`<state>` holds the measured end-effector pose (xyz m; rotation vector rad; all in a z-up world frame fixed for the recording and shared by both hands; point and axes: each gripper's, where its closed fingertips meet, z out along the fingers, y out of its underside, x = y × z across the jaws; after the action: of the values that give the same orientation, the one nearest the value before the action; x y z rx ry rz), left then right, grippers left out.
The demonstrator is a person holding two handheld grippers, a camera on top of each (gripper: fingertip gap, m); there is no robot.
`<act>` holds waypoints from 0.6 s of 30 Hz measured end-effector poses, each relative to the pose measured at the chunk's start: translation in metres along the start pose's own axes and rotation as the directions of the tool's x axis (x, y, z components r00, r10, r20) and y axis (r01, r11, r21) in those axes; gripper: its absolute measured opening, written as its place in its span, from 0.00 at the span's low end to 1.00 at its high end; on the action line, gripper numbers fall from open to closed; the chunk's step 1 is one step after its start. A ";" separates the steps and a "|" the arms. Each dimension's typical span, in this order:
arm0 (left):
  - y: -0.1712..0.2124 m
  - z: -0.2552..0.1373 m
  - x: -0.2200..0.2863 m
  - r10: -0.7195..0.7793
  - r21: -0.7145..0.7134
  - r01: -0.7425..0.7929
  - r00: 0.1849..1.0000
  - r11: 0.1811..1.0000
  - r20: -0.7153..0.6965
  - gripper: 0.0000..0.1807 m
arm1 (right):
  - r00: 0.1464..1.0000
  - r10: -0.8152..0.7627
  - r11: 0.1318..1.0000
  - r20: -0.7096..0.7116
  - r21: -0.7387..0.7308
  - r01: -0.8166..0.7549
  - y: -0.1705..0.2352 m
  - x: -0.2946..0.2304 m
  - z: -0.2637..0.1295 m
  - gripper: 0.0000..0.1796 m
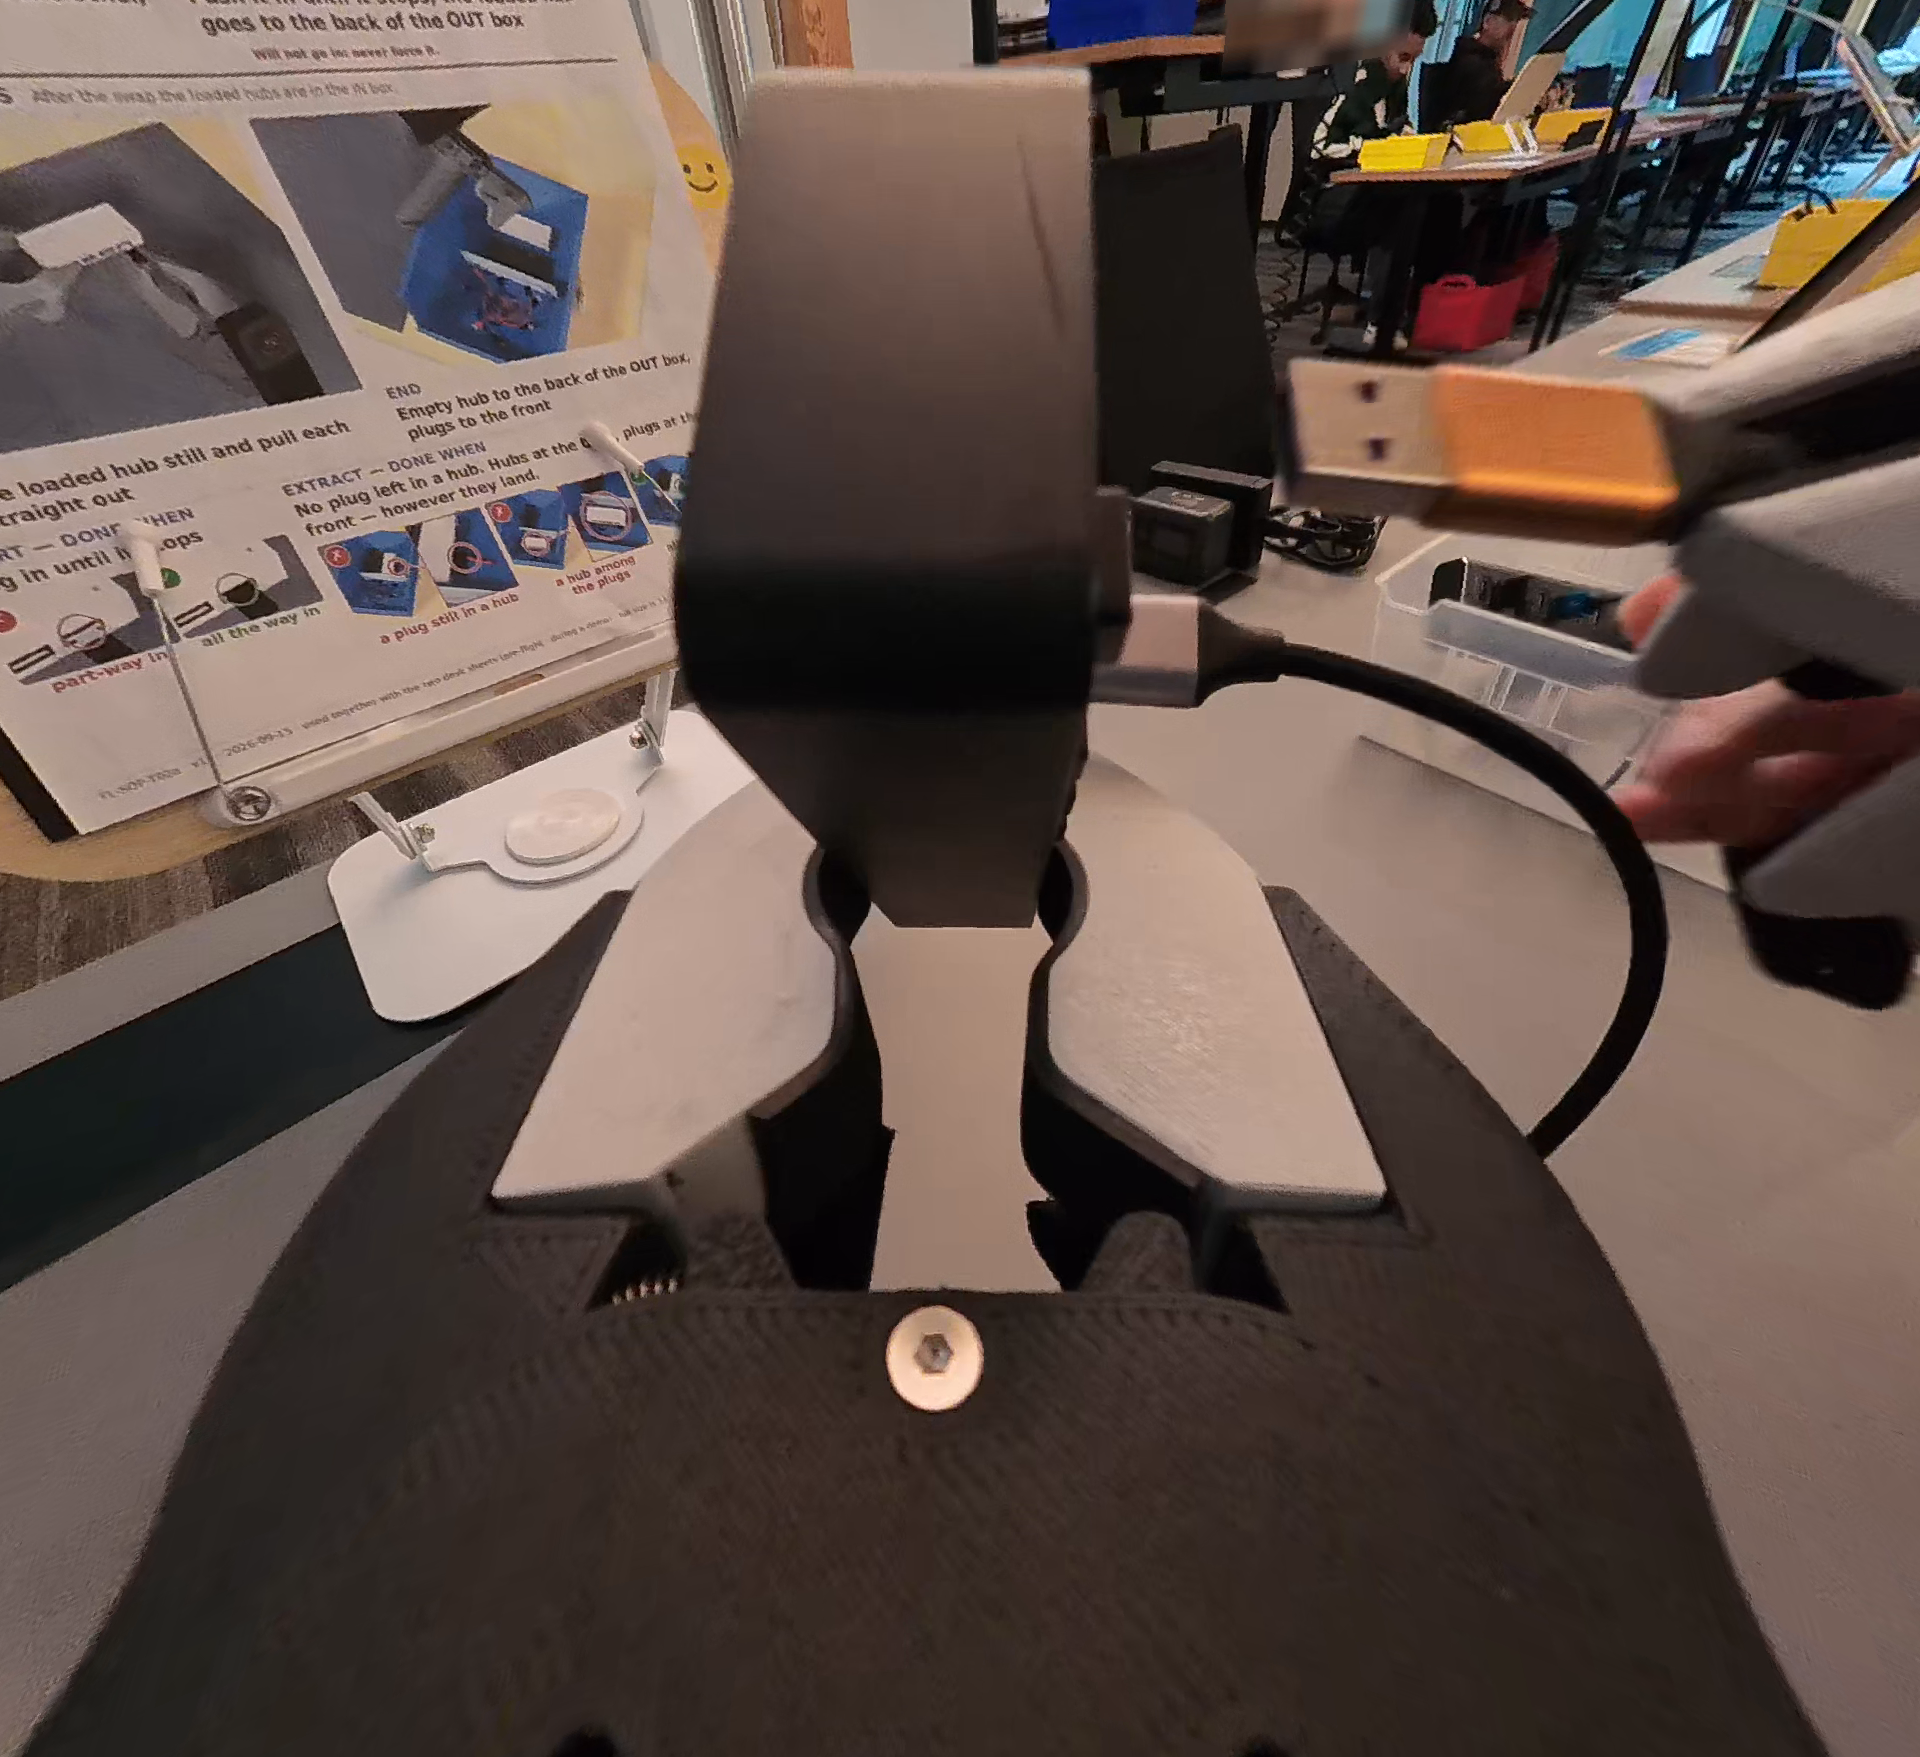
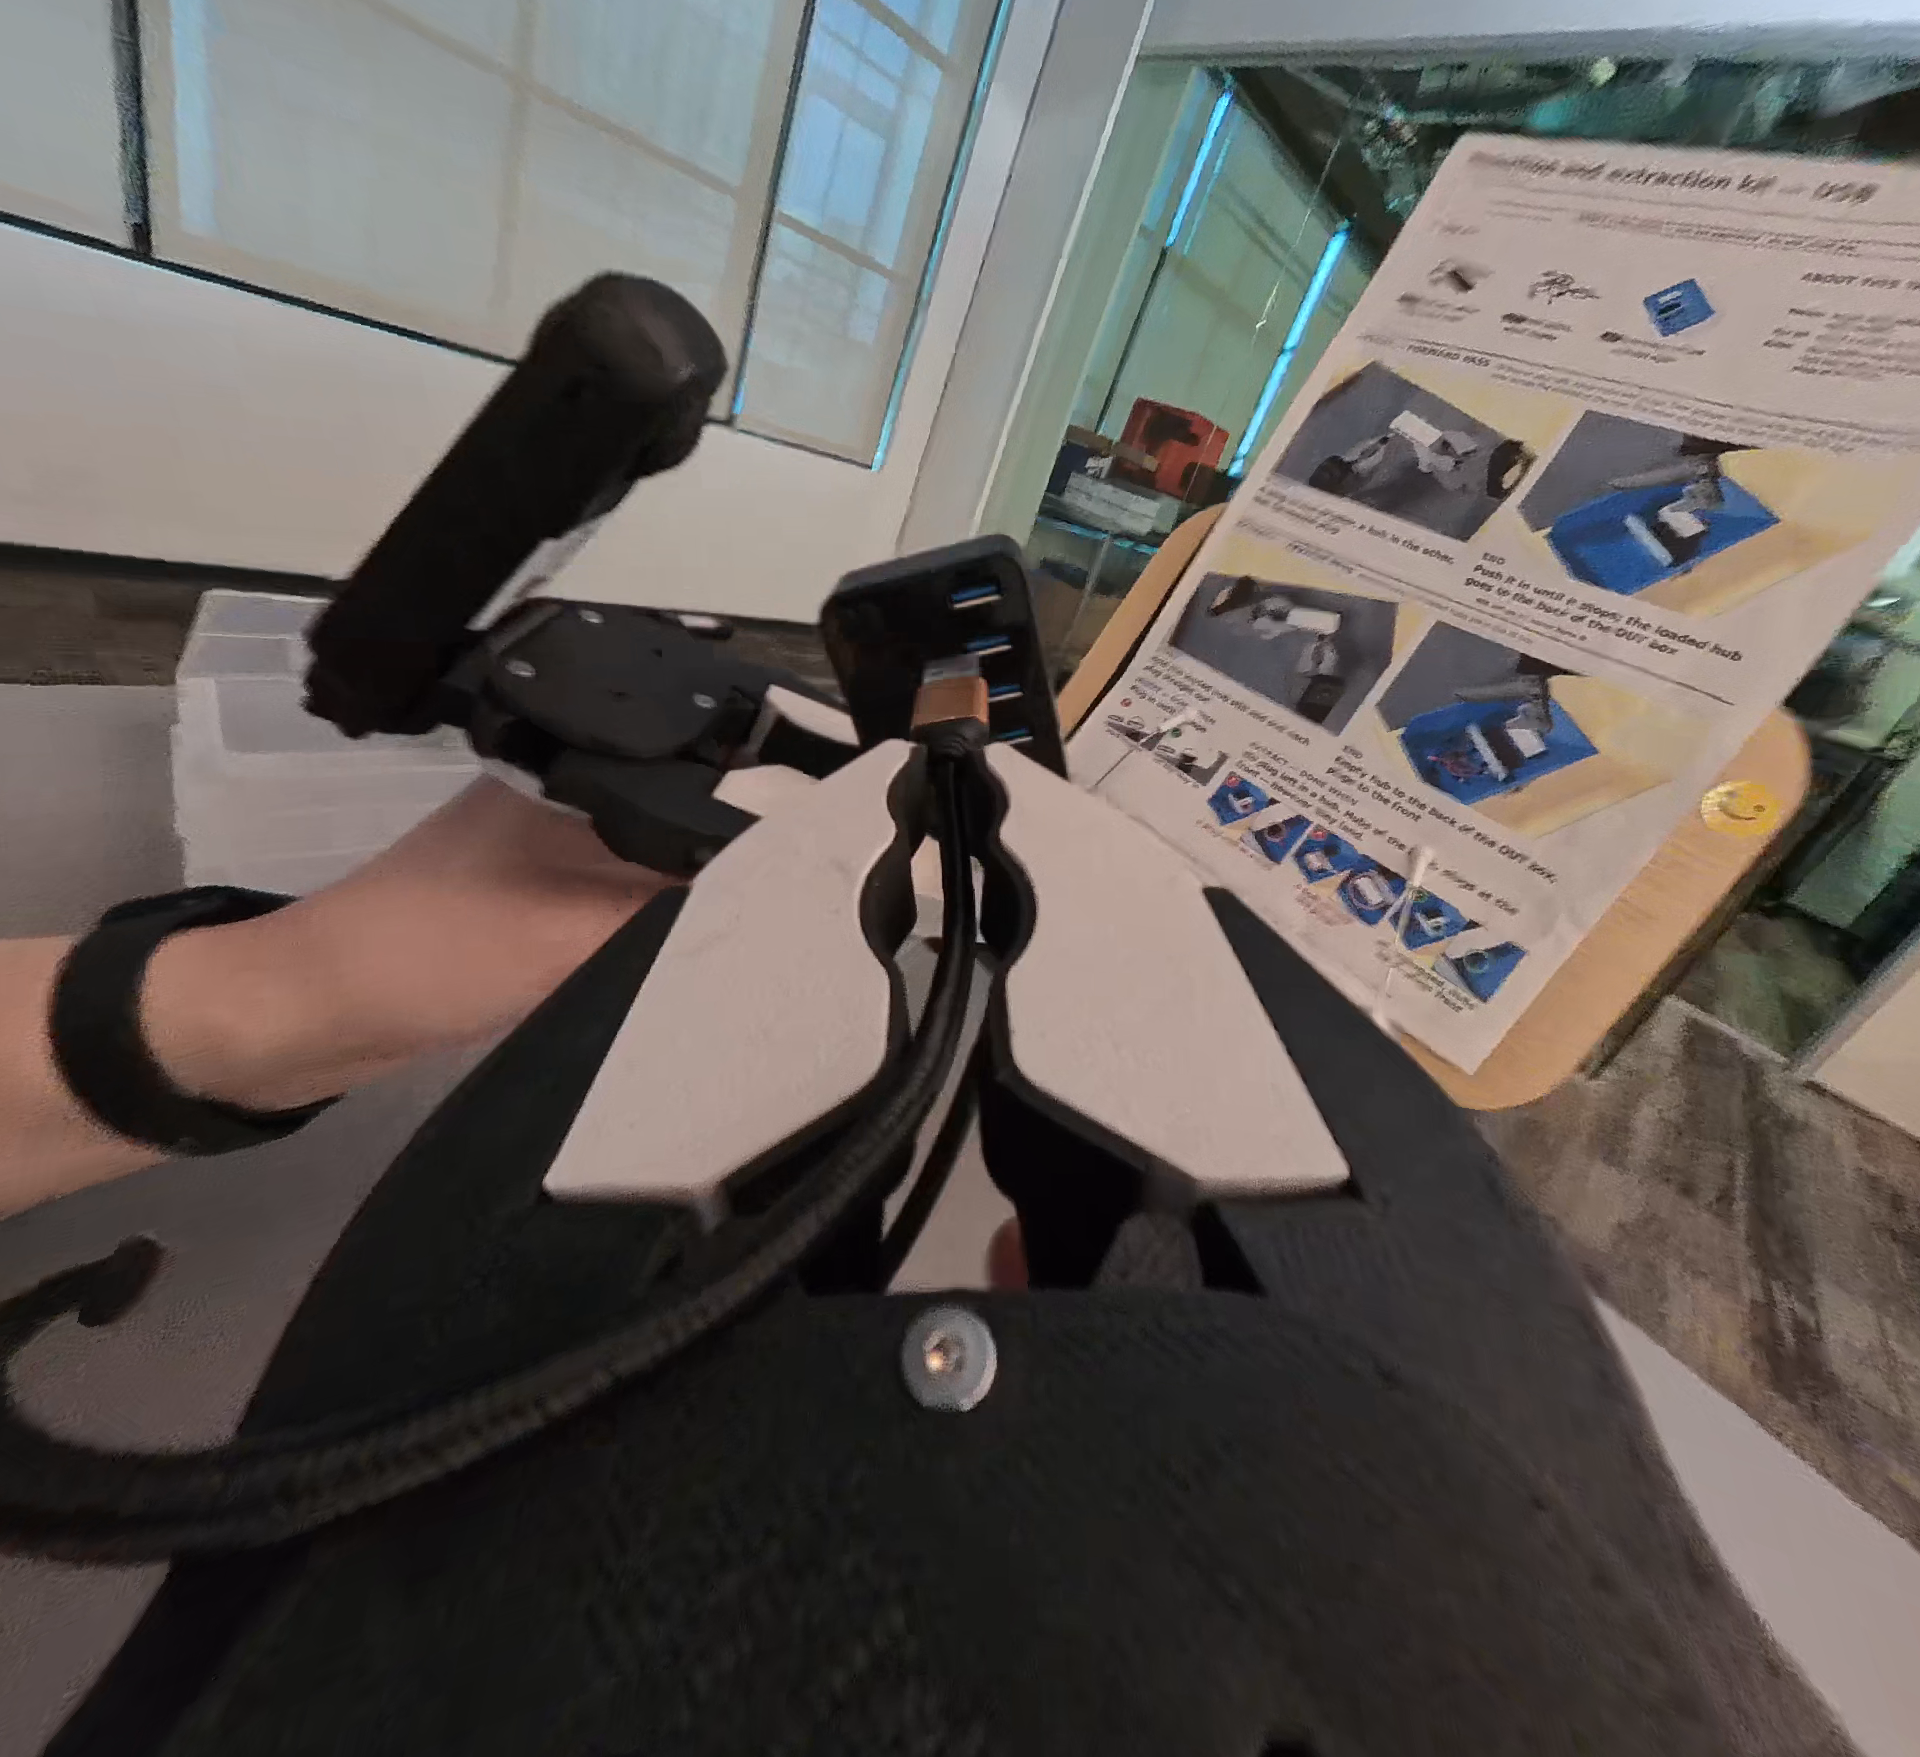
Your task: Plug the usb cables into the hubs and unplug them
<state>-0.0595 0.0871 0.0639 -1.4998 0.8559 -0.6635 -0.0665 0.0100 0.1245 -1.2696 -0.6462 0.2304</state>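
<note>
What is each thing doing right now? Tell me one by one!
Left tongs: shut on the black hub.
Black hub: held upright, its own cable attached.
Right tongs: shut on the orange plug.
Orange plug: not in the hub yet, metal tip bare.
Clear bin: open on the table.

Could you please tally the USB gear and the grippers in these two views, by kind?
USB hub: 1, black, held upright in the left gripper.
USB plug: 1, orange-collared, held in the right gripper.
Hub's own cable: 1.
Grippers: 2.
Total: 5.
</note>
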 end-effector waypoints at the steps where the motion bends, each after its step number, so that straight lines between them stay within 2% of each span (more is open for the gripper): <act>1: -0.001 0.000 0.001 0.000 0.003 0.000 1.000 1.000 0.001 0.15 | 1.000 -0.016 1.000 -0.027 0.015 0.017 0.002 0.003 0.002 0.03; 8: -0.004 -0.001 0.006 0.008 0.027 -0.008 1.000 1.000 -0.005 0.15 | 0.999 -0.015 1.000 -0.044 0.002 0.015 0.017 0.006 0.008 0.04; 18: -0.011 -0.004 0.010 0.011 0.064 -0.010 1.000 0.998 -0.022 0.16 | 0.999 -0.003 1.000 -0.044 0.019 0.004 0.015 0.009 0.006 0.03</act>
<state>-0.0561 0.0765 0.0750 -1.4323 0.8518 -0.6951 -0.0602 0.0239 0.1145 -1.2521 -0.6073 0.2053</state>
